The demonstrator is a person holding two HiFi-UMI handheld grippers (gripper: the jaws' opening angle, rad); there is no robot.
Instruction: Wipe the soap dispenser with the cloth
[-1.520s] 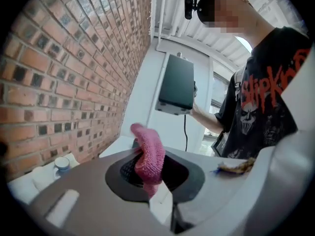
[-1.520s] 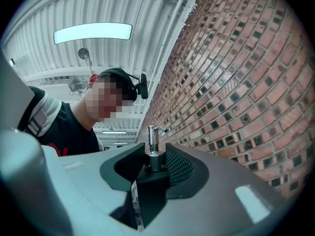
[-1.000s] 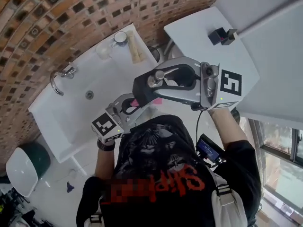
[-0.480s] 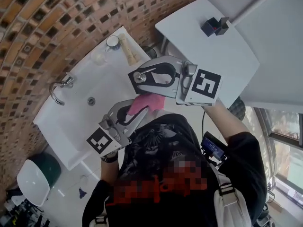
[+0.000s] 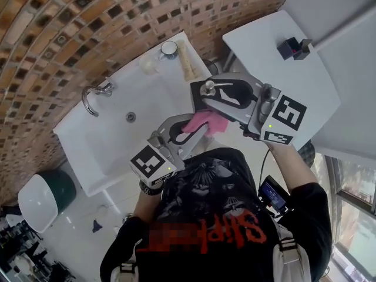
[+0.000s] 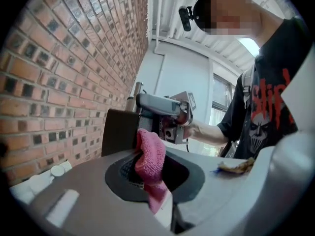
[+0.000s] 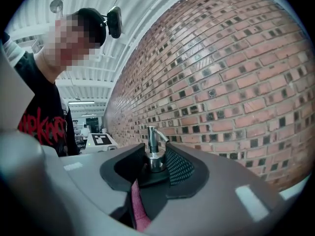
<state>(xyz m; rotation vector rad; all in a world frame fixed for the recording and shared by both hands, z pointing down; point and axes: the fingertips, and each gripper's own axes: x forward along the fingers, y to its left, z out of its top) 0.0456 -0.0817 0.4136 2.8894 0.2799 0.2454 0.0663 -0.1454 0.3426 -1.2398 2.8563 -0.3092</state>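
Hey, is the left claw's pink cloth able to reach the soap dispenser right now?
Probably yes: the right claw holds the soap dispenser right beside the cloth in the left claw, with nothing between them.

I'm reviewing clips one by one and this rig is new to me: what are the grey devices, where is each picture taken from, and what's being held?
A person holds a hand-held gripper in each hand. The head view looks steeply down over a white sink. The other two cameras ride on the grippers and look along their jaws. The left hand-held gripper is clamped on a pink cloth. The right hand-held gripper grips a soap dispenser, with the cloth right beside it.
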